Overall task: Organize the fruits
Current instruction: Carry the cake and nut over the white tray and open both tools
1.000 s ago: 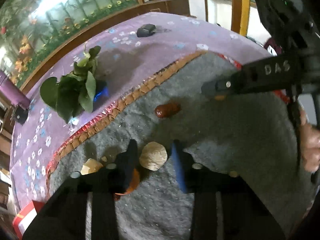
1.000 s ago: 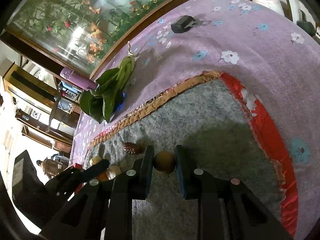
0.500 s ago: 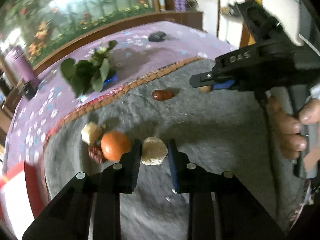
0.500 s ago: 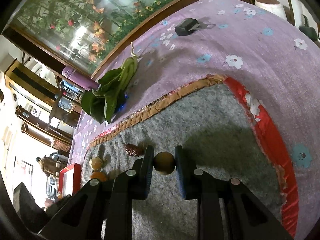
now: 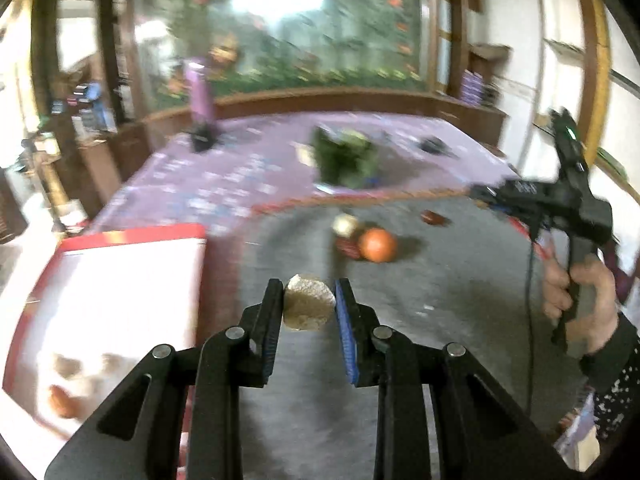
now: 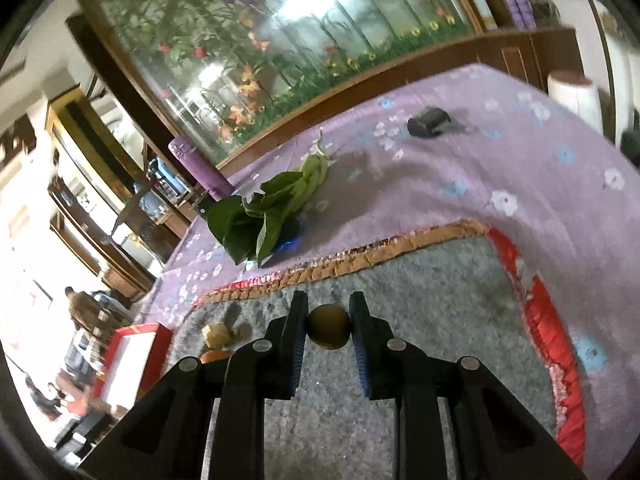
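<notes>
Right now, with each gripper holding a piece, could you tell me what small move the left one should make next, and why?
Probably swing the left gripper leftward over the red-rimmed box: it is shut on the pale walnut, and the box beside it already holds fruit.

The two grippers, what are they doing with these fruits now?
A person is sorting fruits by hand-held grippers. The left gripper is shut on a pale walnut, beside the red-rimmed box. The right gripper is shut on a round brown fruit. An orange and other pieces lie on the grey mat.
</notes>
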`<state>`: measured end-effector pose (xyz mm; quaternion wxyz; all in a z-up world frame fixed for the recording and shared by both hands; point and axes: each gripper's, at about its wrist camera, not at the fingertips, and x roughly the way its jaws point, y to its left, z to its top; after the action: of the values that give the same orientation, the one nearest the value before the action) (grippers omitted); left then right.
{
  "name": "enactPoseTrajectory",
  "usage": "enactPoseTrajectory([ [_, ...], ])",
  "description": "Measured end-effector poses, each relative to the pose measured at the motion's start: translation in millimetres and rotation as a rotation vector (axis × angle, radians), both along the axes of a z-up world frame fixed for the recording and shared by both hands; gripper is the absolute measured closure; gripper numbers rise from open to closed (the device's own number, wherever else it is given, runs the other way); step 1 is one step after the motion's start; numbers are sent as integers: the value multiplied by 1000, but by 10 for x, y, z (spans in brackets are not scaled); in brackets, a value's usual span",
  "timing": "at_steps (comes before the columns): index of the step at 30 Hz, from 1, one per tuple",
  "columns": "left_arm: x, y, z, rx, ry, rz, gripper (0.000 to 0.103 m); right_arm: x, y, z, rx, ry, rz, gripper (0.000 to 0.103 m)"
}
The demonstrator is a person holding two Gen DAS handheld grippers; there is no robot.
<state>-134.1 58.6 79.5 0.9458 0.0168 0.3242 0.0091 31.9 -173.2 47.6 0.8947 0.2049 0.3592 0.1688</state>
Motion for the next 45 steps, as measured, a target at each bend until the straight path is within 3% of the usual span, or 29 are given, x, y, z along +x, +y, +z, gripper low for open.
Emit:
enactPoseTrajectory([
  [5, -136, 331, 142, 59, -70, 123, 79, -87, 87, 50, -29, -19, -21, 81],
  [9, -236, 559, 177, 83, -102, 203, 79, -258, 361, 150, -24, -52, 32, 81],
  [19, -386, 1009, 166, 73, -128, 301, 79, -754, 1687, 498, 2, -130, 337, 82],
  [26, -470, 1258, 118, 51, -121, 343, 79, -1053, 2310, 602, -4, -154, 470, 82],
  [45, -523, 1555, -24, 43, -92, 392, 79, -1335, 2902, 485, -48, -131, 601, 82],
])
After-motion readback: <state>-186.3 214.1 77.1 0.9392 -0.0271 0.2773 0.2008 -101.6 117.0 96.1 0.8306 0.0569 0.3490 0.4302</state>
